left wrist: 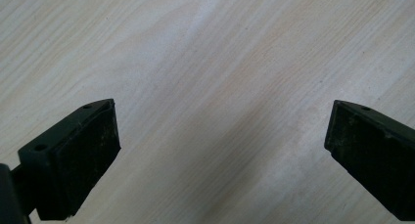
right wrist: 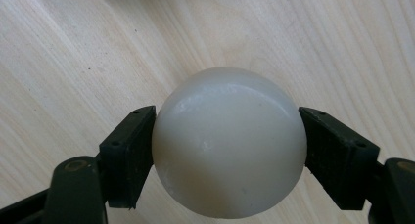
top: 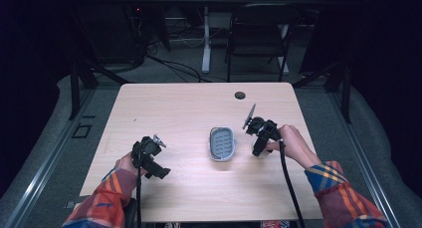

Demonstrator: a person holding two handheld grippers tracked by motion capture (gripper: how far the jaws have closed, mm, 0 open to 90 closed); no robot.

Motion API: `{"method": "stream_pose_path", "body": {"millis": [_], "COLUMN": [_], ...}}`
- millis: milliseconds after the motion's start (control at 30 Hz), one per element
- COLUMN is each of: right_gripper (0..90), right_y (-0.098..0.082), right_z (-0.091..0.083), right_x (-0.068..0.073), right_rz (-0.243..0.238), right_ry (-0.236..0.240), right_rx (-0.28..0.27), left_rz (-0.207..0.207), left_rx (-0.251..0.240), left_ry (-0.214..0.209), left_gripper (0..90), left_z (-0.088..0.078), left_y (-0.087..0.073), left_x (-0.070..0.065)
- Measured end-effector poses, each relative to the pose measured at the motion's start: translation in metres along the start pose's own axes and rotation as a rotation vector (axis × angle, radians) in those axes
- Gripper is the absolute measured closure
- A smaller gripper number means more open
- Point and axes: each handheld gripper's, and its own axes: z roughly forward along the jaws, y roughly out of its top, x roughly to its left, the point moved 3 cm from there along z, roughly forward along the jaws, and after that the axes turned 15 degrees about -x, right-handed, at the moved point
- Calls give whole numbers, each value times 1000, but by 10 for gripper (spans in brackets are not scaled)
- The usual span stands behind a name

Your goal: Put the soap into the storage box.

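Clearly, a smooth, glossy white ball (right wrist: 229, 143) is gripped between the two black fingers (right wrist: 128, 155) of the right gripper (right wrist: 229, 150); it is round, unmarked apart from faint specks, and pressed on both sides by the pads. In the high view the right gripper (top: 261, 133) is held by the right hand (top: 293, 143) just above the pale wooden counter (top: 174, 113), toward its right edge and about midway between near and far edges; the ball itself cannot be made out from there.

A small grey tray (top: 222, 143) with rounded corners and a ribbed, darker floor is set near the middle of the counter, just beside the right gripper. Nothing can be made out lying in it.

The left gripper (top: 149, 158) is held by the left hand (top: 127, 164) toward the near left part of the counter, well apart from the tray. Its fingers (left wrist: 83, 155) are spread wide, with bare wood grain seen between them.
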Motion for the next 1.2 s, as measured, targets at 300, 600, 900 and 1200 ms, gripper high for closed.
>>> {"method": "stream_pose_path", "body": {"millis": [300, 600, 900, 1200], "right_gripper": [246, 245, 246, 246], "right_y": [11, 19, 31, 44], "right_z": [-2, -8, -15, -19], "right_x": [0, -1, -1, 0], "right_rz": [-11, -35, -47, -59], "right_ry": [7, -2, -11, -15], "right_rx": [-6, -7, -15, -22], "left_rz": [1, 1, 1, 3], "left_rx": [6, 1, 2, 4], "left_ry": [-9, -8, -10, -12], "left_gripper": [0, 0, 0, 0], "left_z": [0, 0, 1, 1], "left_y": [-1, -1, -1, -1], "left_x": [0, 0, -1, -1]}}
